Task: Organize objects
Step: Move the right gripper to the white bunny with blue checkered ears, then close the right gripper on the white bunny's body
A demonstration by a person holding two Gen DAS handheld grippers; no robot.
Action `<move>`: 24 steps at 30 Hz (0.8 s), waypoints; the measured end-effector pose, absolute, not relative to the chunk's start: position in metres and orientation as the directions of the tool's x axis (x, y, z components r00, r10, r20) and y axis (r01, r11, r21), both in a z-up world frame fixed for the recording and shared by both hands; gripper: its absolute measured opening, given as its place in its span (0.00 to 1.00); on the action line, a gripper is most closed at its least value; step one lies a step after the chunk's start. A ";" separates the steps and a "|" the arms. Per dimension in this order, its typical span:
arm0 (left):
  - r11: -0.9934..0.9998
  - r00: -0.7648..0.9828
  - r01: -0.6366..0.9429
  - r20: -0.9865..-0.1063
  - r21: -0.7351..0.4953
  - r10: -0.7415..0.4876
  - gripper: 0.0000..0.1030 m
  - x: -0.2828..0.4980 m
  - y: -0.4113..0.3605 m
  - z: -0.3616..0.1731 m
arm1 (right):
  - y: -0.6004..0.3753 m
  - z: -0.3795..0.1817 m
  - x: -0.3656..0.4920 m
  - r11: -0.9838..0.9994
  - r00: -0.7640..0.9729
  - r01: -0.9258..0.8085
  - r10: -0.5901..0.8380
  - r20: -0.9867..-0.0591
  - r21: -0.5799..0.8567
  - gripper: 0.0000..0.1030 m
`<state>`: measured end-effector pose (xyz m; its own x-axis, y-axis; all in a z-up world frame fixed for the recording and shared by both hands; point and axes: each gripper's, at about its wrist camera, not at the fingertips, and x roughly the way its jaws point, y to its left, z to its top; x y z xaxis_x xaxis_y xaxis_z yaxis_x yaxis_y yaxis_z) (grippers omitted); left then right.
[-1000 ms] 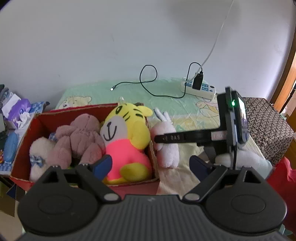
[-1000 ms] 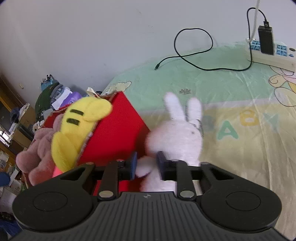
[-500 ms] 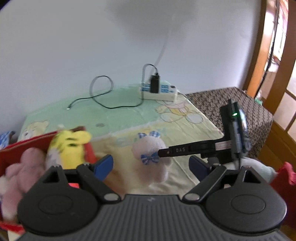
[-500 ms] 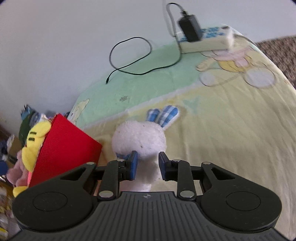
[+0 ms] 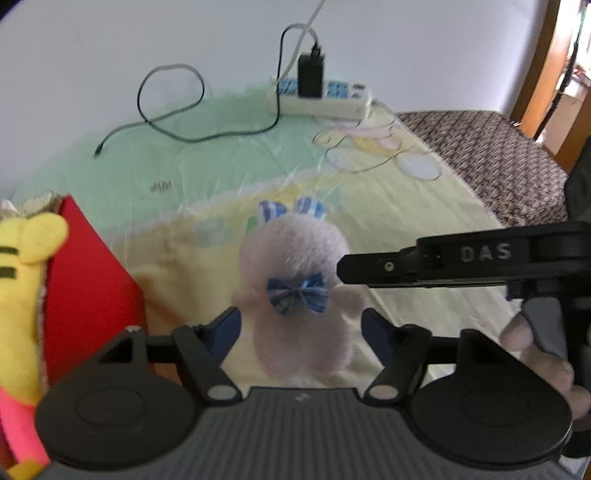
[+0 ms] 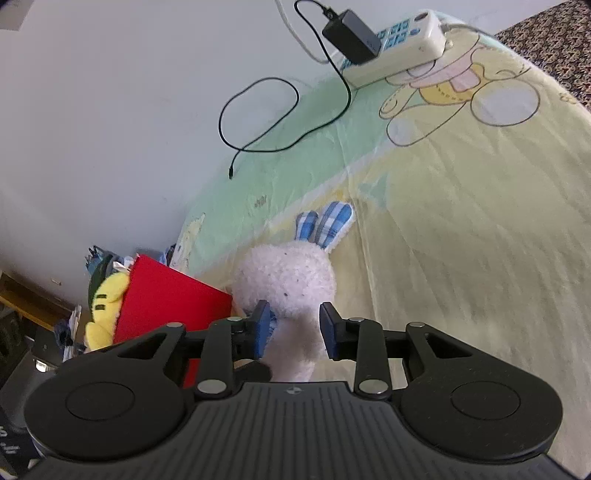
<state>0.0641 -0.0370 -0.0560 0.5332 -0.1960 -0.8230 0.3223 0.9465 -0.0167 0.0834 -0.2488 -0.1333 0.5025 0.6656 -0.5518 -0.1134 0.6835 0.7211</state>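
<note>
A: While the white rabbit plush [image 6: 286,275] lies on the bed sheet [image 6: 461,229], what's the right gripper [image 6: 294,326] doing?

B: Its blue pads [image 6: 263,325] sit either side of the plush's lower body w/ a gap showing on the right pad's side. Looks parted around it, not pinched, tho the left pad is v. close to the fur.

A: And the left gripper [image 5: 301,325]?

B: Wide open, pads well apart, the plush between them w/o touching as far as I can tell. View's blurred. Blue checked bow [image 5: 297,295] faces that cam, checked ears [image 6: 325,225] point toward the wall.

A: Where's the plush vs. the box?

B: Just beside the red box [image 6: 166,299], which sits at the sheet's left edge. Yellow tiger toy [image 5: 22,295] sticks up out of the box.

A: Anything else on the sheet?

B: Power strip [image 6: 402,48] at the far edge by the wall w/ a black adapter [image 6: 351,35] plugged in, black cable [image 6: 280,122] looped over the green part. Patterned brown cloth [image 5: 487,155] at the right edge.
</note>
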 end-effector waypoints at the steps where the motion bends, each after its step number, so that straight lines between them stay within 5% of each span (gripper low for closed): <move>1: 0.948 0.522 0.318 -0.830 -0.022 -0.195 0.65 0.067 -0.036 -0.059 | -0.247 -0.136 0.086 0.683 0.493 -0.112 0.669 -0.556 0.721 0.39; 8: 0.951 0.480 0.305 -0.853 -0.057 -0.205 0.55 0.083 -0.034 -0.074 | -0.235 -0.150 0.097 0.644 0.460 -0.117 0.710 -0.533 0.756 0.40; 24: 0.936 0.503 0.348 -0.831 -0.057 -0.238 0.50 0.069 -0.039 -0.059 | -0.243 -0.130 0.074 0.640 0.469 -0.159 0.719 -0.513 0.751 0.29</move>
